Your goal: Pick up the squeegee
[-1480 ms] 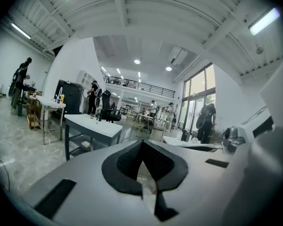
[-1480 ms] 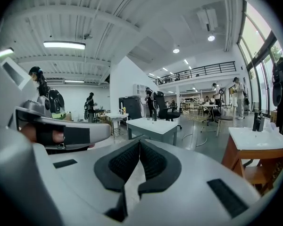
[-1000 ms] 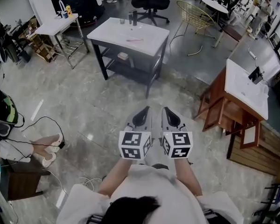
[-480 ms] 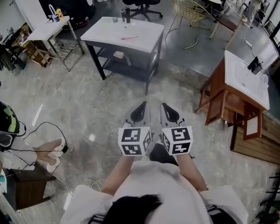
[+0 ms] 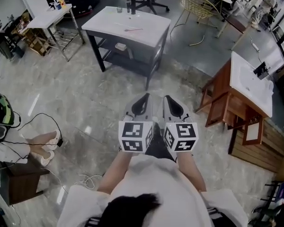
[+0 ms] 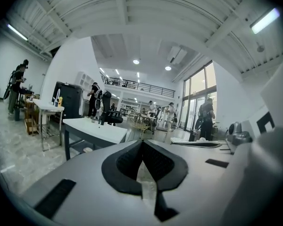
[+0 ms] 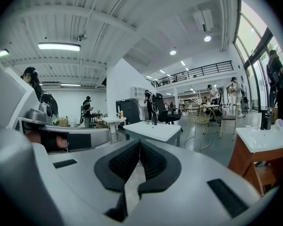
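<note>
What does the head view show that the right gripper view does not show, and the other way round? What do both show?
Only the head view shows the marker cubes on the left gripper and the right gripper, held side by side, and a seated person's feet at the left. Only the right gripper view shows the ceiling lamp, the balcony railing, the tall windows and its own jaws from close by, shut with nothing between them. Both show the white table and the wooden stand with a white top.

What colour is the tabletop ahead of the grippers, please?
The tabletop is white, seen best in the head view.
</note>
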Available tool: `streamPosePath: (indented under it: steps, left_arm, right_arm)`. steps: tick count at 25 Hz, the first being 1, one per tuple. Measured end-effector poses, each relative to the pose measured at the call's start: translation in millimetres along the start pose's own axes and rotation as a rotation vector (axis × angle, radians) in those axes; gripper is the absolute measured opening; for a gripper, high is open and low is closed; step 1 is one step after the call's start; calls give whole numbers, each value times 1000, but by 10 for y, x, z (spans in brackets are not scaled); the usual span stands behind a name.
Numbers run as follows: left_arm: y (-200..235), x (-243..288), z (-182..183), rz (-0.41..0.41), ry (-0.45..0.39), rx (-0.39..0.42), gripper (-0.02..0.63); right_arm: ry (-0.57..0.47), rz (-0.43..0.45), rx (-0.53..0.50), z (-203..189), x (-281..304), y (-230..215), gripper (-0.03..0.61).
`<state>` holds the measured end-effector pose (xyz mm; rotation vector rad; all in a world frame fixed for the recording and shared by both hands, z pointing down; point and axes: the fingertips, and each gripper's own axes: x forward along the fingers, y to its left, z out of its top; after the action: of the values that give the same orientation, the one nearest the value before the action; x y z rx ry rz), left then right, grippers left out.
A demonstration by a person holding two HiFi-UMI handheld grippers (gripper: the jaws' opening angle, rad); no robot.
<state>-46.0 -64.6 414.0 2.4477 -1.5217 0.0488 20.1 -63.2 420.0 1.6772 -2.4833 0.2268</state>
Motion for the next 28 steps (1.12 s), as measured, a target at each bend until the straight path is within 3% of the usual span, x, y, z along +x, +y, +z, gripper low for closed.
streamPosePath:
  steps: [15, 20, 24, 28]
  left_arm:
    - [498, 866, -60, 82, 58, -49, 23]
    - [542, 1319, 78, 89, 67, -22, 23]
    - [707, 1652, 147, 126, 77, -70, 23]
    - [713, 2097, 257, 135, 95, -25, 23]
  right_arm:
    - [52, 65, 51, -21, 1030, -371, 26]
    - [83, 67, 65, 6, 1425, -652, 28]
    - [95, 87, 59, 94, 1737, -856, 26]
    - [129, 99, 72, 43, 2065, -1179, 26]
